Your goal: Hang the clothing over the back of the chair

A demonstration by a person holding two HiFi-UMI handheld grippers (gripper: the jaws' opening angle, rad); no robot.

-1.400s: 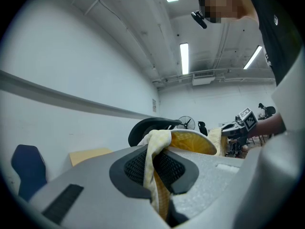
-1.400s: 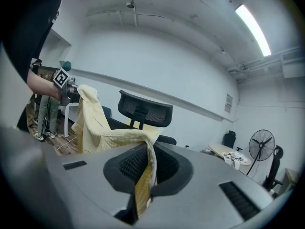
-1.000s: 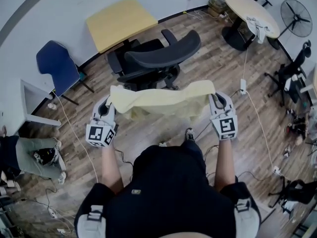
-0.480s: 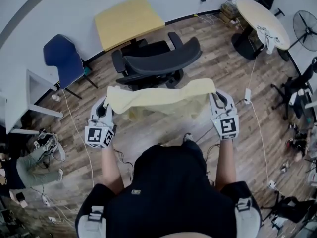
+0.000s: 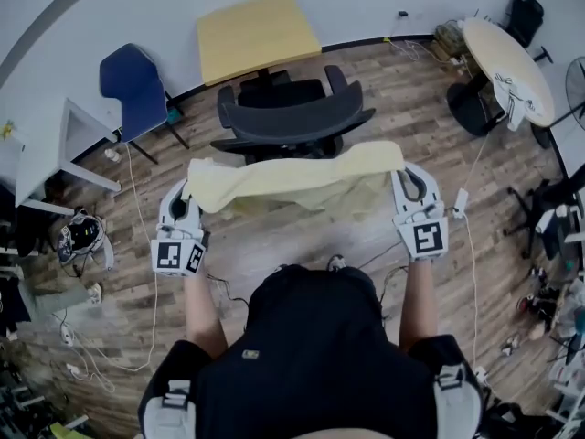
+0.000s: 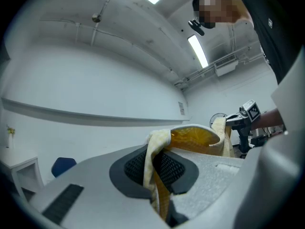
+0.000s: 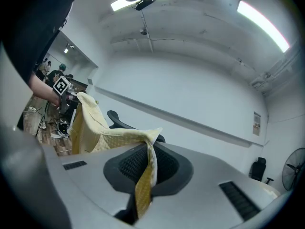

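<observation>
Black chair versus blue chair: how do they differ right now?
The black chair has armrests and a curved back; the blue chair is a plain seat on thin legs. The black chair stands beyond the held cloth; the blue chair stands off to the left. Neither carries the cloth yet.

Head camera steeply downward; gripper cameras level, close behind cloth [image 5: 292, 179]

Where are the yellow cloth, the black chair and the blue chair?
yellow cloth [image 5: 292, 179], head view, middle of the stretched fabric.
black chair [image 5: 292, 120], head view, its curved backrest.
blue chair [image 5: 131, 82], head view, its blue shell.
</observation>
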